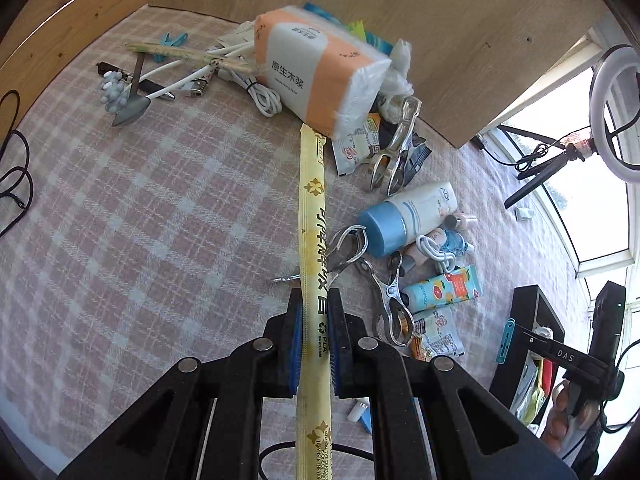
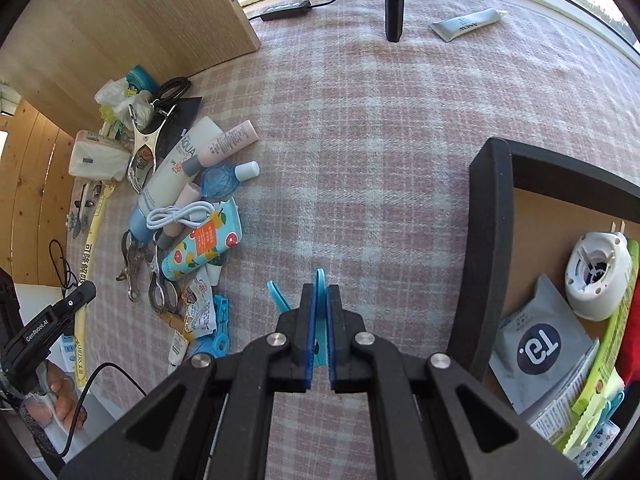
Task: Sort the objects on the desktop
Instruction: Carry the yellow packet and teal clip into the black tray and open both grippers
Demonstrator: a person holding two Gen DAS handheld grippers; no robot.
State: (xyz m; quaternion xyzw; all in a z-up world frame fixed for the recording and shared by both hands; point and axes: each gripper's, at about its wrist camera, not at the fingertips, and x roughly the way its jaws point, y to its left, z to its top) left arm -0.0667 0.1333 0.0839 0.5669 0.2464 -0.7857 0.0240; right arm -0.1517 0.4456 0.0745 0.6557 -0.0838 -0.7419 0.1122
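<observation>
The left gripper (image 1: pixel 316 308) is clenched on a long yellow chopstick sleeve (image 1: pixel 313 200), the jaws pinching it across its printed lower part. The sleeve runs straight out between the blue pads (image 1: pixel 297 340) and away from the camera, its far end reaching the orange tissue pack (image 1: pixel 316 76) lying on the pink plaid tabletop (image 1: pixel 160 220). Just to the sleeve's right lie metal clips (image 1: pixel 390 308), a blue-capped sunscreen bottle (image 1: pixel 408 216) and a fruit-printed tube (image 1: pixel 442 286).

The right gripper (image 2: pixel 319 300) is clenched on a turquoise plastic clothespin (image 2: pixel 320 280), which stands edge-on between the jaws, its tip poking just past them and one leg splaying to the left. It hangs over bare plaid cloth, between the clutter heap on the left and the black-walled storage box (image 2: pixel 490 240) on the right. The box holds a white round device (image 2: pixel 598 276), a grey packet (image 2: pixel 538 340) and green packaging (image 2: pixel 604 364).
</observation>
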